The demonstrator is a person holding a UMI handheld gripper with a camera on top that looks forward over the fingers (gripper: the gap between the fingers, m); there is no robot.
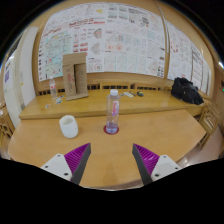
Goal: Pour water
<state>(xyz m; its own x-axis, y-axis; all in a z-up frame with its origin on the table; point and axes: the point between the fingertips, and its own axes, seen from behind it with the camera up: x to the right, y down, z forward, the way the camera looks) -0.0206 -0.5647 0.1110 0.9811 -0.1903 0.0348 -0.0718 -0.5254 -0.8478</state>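
A clear water bottle [113, 110] with a red-and-white label stands upright on the wooden table [150, 135], on a small purple base, well beyond my fingers. A white cup [68, 126] stands to its left, nearer the table's left side. My gripper [112, 162] is open and empty, with its purple pads [75, 158] spread wide over the near part of the table. Nothing is between the fingers.
A second wooden table [90, 103] stands behind, with a brown cardboard box [75, 74] and a small bottle [53, 88] on it. A black bag [186, 91] lies at the far right. Posters cover the back wall [105, 35].
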